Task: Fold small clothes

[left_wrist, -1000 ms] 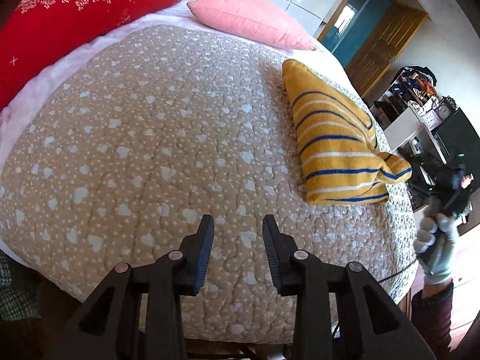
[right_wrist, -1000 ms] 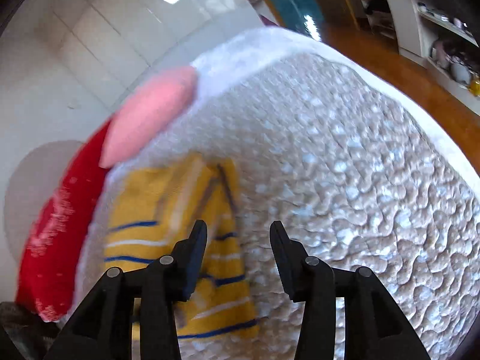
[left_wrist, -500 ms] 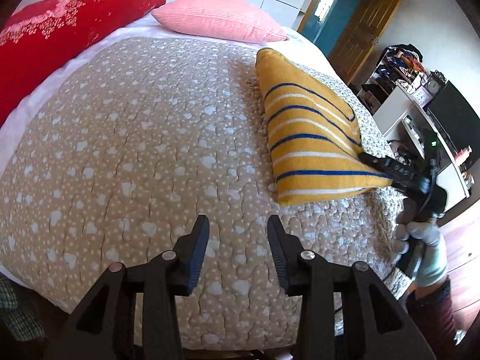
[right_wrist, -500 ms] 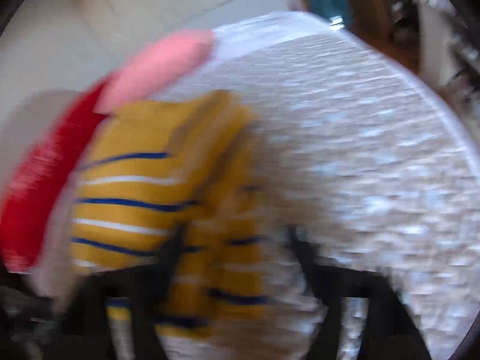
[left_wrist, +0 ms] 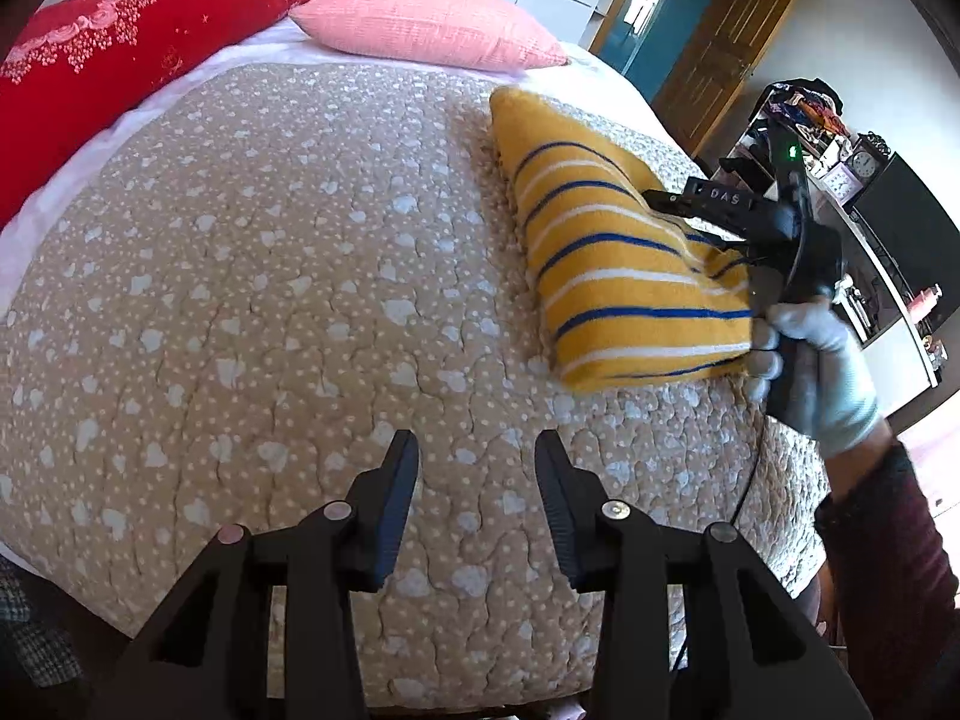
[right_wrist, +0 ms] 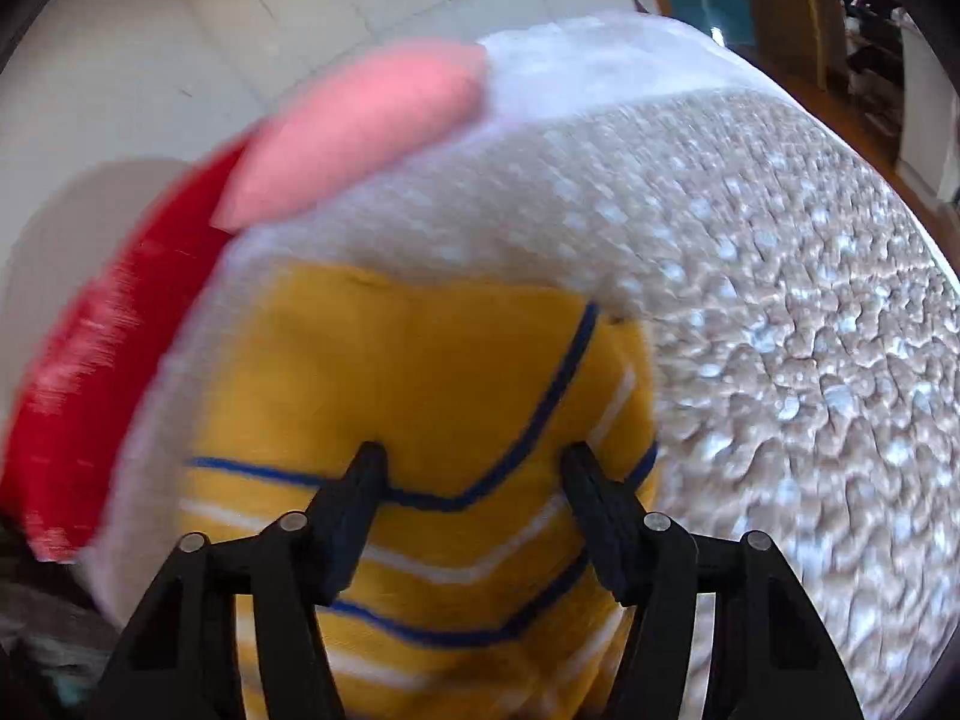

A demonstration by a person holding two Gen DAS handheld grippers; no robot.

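A folded yellow garment with blue and white stripes point(left_wrist: 606, 276) lies on the right side of the quilted bed point(left_wrist: 270, 300). My right gripper point(left_wrist: 690, 222) reaches over its right end, jaws open, with the fabric between the fingers. In the right wrist view the garment point(right_wrist: 432, 384) fills the space under the open right gripper point(right_wrist: 474, 462). My left gripper point(left_wrist: 477, 450) is open and empty over the quilt near the bed's front edge, left of the garment.
A red pillow point(left_wrist: 120, 60) and a pink pillow point(left_wrist: 432, 18) lie at the head of the bed. A gloved hand point(left_wrist: 822, 360) holds the right gripper at the bed's right edge. Shelves and a desk point(left_wrist: 840, 180) stand beyond, with a wooden door point(left_wrist: 714, 60).
My right gripper has moved in from beside the bed onto the right end of the striped garment. My left gripper has held its place, open, with the view shifting slightly.
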